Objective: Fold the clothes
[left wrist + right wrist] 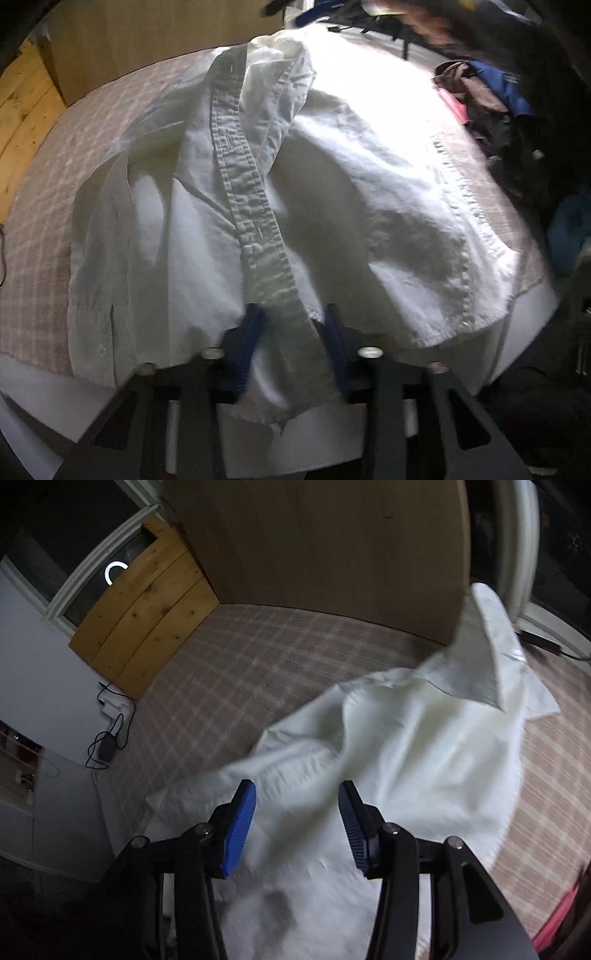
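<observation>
A white button-up shirt [332, 192] lies rumpled on a pink plaid bedspread [48, 206], its button placket running toward the camera. The left gripper [291, 325] has its blue pads spread wide, the placket's lower end draped between them. The right gripper [297, 794] is also wide apart above the shirt's fabric, gripping nothing.

Left tool [291, 332]: blue pads spread, cloth draped between them (no clamp visible). Right tool [297, 812]: jaws wide apart, angled downward.
</observation>
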The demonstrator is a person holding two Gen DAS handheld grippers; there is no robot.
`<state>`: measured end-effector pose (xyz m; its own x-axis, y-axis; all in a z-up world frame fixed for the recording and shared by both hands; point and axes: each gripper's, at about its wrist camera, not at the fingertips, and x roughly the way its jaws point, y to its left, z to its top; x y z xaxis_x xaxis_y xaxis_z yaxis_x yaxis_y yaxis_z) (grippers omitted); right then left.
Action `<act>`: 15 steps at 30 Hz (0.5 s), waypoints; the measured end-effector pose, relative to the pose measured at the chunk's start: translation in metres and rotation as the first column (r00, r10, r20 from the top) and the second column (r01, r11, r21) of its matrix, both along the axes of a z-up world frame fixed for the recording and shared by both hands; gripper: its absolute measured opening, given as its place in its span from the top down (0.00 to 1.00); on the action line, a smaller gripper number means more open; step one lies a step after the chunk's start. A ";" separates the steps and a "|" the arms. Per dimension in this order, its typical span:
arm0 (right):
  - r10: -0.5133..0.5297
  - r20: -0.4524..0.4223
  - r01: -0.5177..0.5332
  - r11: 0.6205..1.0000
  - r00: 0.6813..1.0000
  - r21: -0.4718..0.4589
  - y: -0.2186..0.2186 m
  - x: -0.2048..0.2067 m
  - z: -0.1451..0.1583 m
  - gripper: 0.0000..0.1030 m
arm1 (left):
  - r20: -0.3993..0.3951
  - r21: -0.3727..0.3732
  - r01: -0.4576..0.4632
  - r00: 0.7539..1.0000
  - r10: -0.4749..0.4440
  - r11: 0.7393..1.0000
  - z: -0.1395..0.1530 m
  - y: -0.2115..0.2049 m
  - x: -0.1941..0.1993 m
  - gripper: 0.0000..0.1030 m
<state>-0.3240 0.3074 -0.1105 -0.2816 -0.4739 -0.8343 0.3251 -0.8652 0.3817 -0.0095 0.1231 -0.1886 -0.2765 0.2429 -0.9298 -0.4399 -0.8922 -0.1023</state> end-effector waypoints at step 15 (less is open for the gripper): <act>-0.071 0.027 0.066 0.986 0.997 0.150 -0.027 -0.075 -0.037 0.97 | 0.008 0.297 0.068 0.997 -0.074 0.952 0.037 -0.048 -0.004 0.99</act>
<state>-0.3989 0.2800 -0.1477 -0.2806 -0.3241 -0.9035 0.2529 -0.9330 0.2562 -0.0138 0.0756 -0.1514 -0.2318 0.5267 -0.8178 -0.4965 -0.7871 -0.3661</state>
